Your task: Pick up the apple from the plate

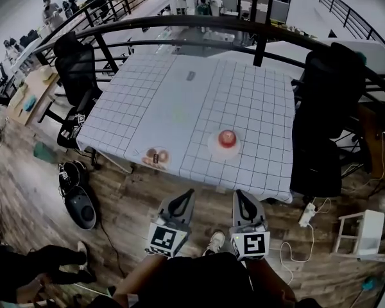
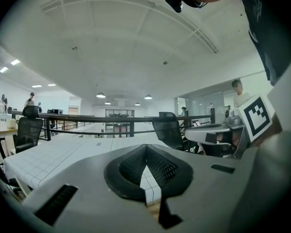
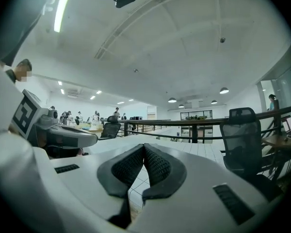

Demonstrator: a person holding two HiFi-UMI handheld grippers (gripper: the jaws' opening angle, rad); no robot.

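– So, where's the apple (image 1: pixel 227 136) from where you sit?

– On its white plate (image 1: pixel 212 147), right of centre on the gridded counter (image 1: pixel 179 95), toward the near edge. I have both claws low and well short of that edge, over the wood floor (image 1: pixel 128 204). The left claw (image 1: pixel 188 193) has its pads pressed together at the tips with nothing between them. The right claw (image 1: pixel 239 194) is pinched closed the same way, also empty.

– How do you expect it to handle?

– I'd judge it firm, round and smooth-skinned, with a fair weight for its size. It shouldn't bruise under a moderate squeeze, but the skin could slip. I'd open wide and take it across its broadest middle, pads on opposite sides. The plate looks light and might slide if nudged.

– Anything you can't make out?

– Plenty. Neither gripper view shows the apple at all, only the counter top stretching away beyond the pads. From the head view it's a small red blob, so I can't tell which way the stem points. There's a second small dish (image 1: pixel 156 157) near the edge, to the left, holding brownish ring shapes I can't identify.
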